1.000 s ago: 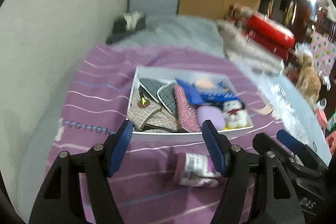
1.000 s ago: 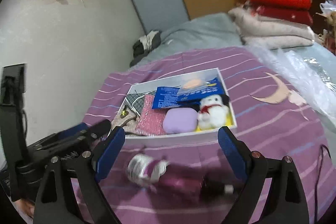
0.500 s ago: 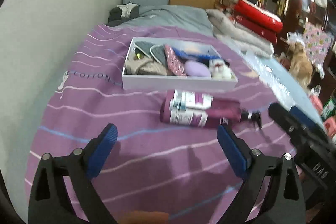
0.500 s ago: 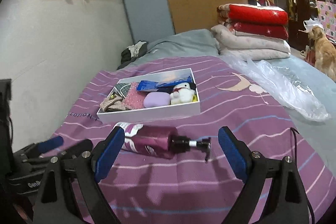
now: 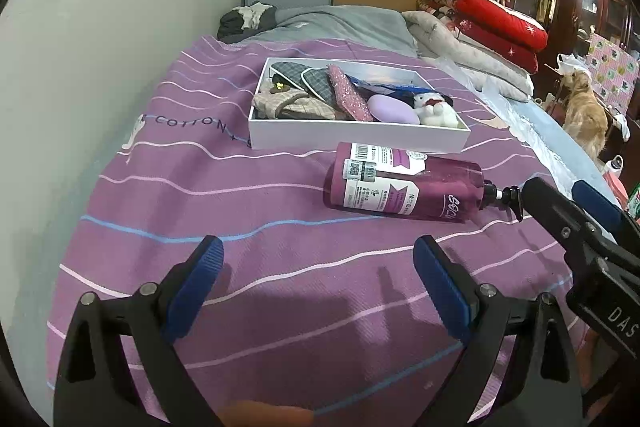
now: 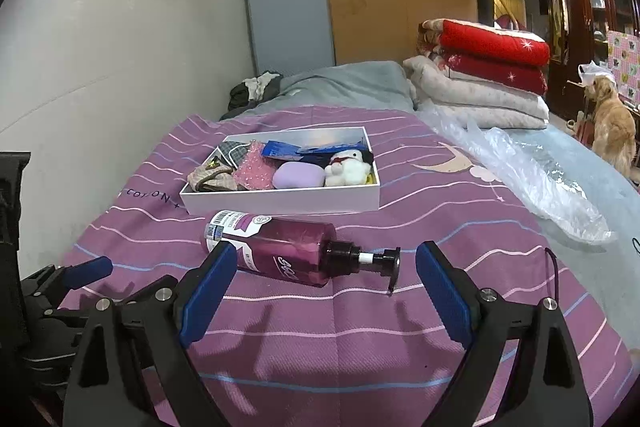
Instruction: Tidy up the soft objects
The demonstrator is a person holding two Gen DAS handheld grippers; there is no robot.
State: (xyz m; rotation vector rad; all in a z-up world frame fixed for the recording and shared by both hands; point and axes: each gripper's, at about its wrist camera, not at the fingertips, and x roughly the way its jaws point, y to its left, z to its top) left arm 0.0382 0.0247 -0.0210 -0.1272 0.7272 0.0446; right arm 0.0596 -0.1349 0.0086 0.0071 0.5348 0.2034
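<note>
Both the left gripper (image 5: pixel 318 261) and right gripper (image 6: pixel 322 269) stood released and empty; the round maroon plastic pump bottle (image 6: pixel 280 249), lying sideways beside the white cardboard box (image 6: pixel 280 201), could have rolled if nudged.

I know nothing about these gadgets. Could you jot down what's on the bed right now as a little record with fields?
surface: purple striped bedspread
box: white box, open, on the bedspread
box contents: white plush toy, lilac pouch, pink glittery pouch, plaid cloth items
bottle: purple pump bottle, lying on its side in front of the box
left gripper: jaws open, empty
right gripper: jaws open, empty
background: dog beside the bed
</note>
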